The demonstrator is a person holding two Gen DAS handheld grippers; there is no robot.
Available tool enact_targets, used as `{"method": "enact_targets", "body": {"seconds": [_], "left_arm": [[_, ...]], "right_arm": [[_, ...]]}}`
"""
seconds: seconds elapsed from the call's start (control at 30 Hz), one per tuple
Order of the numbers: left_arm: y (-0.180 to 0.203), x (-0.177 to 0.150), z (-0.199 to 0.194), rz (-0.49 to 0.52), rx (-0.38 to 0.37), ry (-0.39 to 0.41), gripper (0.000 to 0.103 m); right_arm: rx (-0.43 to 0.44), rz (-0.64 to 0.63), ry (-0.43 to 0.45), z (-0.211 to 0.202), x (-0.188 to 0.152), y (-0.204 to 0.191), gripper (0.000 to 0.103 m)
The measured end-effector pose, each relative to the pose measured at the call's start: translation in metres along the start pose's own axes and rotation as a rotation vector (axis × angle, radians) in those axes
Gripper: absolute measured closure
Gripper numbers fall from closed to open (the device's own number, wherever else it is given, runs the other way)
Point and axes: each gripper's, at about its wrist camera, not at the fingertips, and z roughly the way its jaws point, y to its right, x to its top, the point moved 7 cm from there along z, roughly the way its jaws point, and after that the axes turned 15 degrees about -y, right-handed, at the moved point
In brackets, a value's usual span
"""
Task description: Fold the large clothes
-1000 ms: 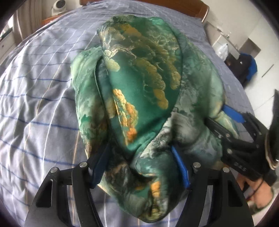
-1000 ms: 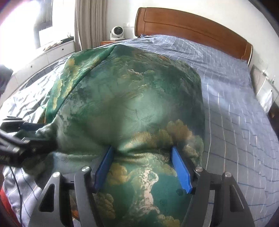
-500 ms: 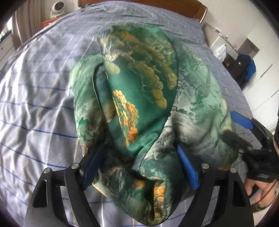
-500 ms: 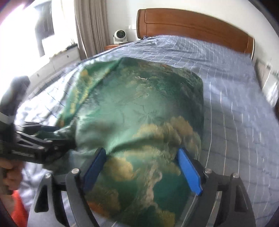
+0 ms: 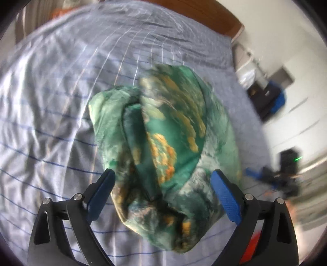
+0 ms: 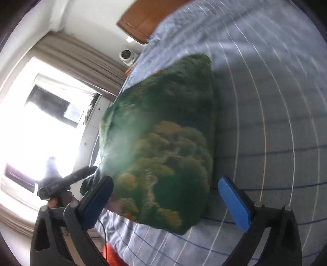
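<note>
Left wrist view. Garment (image 5: pixel 163 143): green, gold-printed, folded into a thick bundle on the bed (image 5: pixel 51 102), centre of frame. Long axis runs from bottom centre toward upper right, narrow end nearest the camera. Left gripper (image 5: pixel 163 194): jaws have just been opening and stand wide; the bundle's near end lies between the fingers (image 5: pixel 224 196) but the pads do not press it. Right gripper (image 5: pixel 271 178): small, blurred, at right edge, apart from the cloth. Headboard (image 5: pixel 204 18): top of frame.

Right wrist view, frame rolled. Garment (image 6: pixel 163 143): fills the centre, flat top face showing, long axis from lower centre to upper centre-right. Right gripper (image 6: pixel 163 200): jaws have just been opening, now spread wide, cloth seen between the fingers (image 6: pixel 235 204), not clamped. Left gripper (image 6: pixel 67 180): lower left, at the bundle's edge, state unclear here. Window (image 6: pixel 40 133): left.

Progress, judged: folding looks essentially done; bundle released. Left: perhaps a tidy or setting aside.
</note>
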Motion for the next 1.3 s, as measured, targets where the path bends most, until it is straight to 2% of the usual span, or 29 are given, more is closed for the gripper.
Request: {"method": "enact_targets", "body": {"seconds": [0.03, 0.07, 0.13, 0.33, 0.53, 0.67, 0.73, 0.77, 0.87, 0.9, 0.93, 0.97, 1.03, 1.1, 1.2, 1.3], "left_arm": [[-0.006, 0.002, 0.0, -0.029, -0.084, -0.015, 0.006], [-0.015, 0.004, -0.001, -0.059, -0.134, -0.026, 0.006], [-0.035, 0.007, 0.0, -0.111, -0.169, -0.036, 0.005], [-0.069, 0.02, 0.018, -0.144, -0.207, -0.053, 0.005], [-0.067, 0.046, 0.051, -0.133, -0.294, -0.052, 0.005], [-0.06, 0.057, 0.075, -0.098, -0.242, -0.059, 0.0], [-0.059, 0.056, 0.093, -0.105, -0.202, -0.105, 0.0], [-0.06, 0.053, 0.102, -0.13, -0.212, -0.129, 0.0], [-0.07, 0.048, 0.113, -0.209, -0.298, -0.124, 0.001], [-0.071, 0.047, 0.112, -0.212, -0.303, -0.118, 0.01], [-0.069, 0.046, 0.11, -0.202, -0.317, -0.113, 0.035], [-0.068, 0.044, 0.106, -0.205, -0.305, -0.109, 0.038], [-0.062, 0.042, 0.096, -0.193, -0.243, -0.09, 0.055], [-0.053, 0.041, 0.086, -0.175, -0.177, -0.069, 0.062], [-0.032, 0.037, 0.066, -0.115, -0.085, -0.023, 0.064], [-0.017, 0.035, 0.048, -0.076, -0.054, 0.013, 0.064]], "right_arm": [[0.025, 0.018, -0.009, 0.003, 0.002, 0.007, 0.0], [0.076, 0.042, -0.029, 0.009, 0.005, 0.014, 0.0], [0.133, 0.083, -0.066, 0.017, 0.01, 0.025, 0.0], [0.231, 0.119, -0.099, 0.039, 0.033, 0.033, 0.0], [0.246, 0.101, -0.151, 0.067, 0.058, 0.026, 0.0], [0.193, 0.082, -0.184, 0.089, 0.071, 0.026, 0.0], [0.204, 0.101, -0.199, 0.101, 0.072, 0.03, 0.0], [0.214, 0.113, -0.207, 0.107, 0.074, 0.032, 0.0], [0.244, 0.15, -0.239, 0.122, 0.077, 0.037, 0.0], [0.242, 0.144, -0.249, 0.125, 0.078, 0.036, 0.0], [0.232, 0.134, -0.253, 0.126, 0.079, 0.033, 0.001], [0.205, 0.111, -0.252, 0.126, 0.078, 0.03, 0.004], [0.111, 0.038, -0.248, 0.124, 0.077, 0.016, 0.014], [0.019, -0.04, -0.231, 0.121, 0.075, -0.002, 0.019], [-0.08, -0.139, -0.183, 0.114, 0.071, -0.028, 0.022], [-0.106, -0.207, -0.13, 0.102, 0.061, -0.05, 0.023]]}}
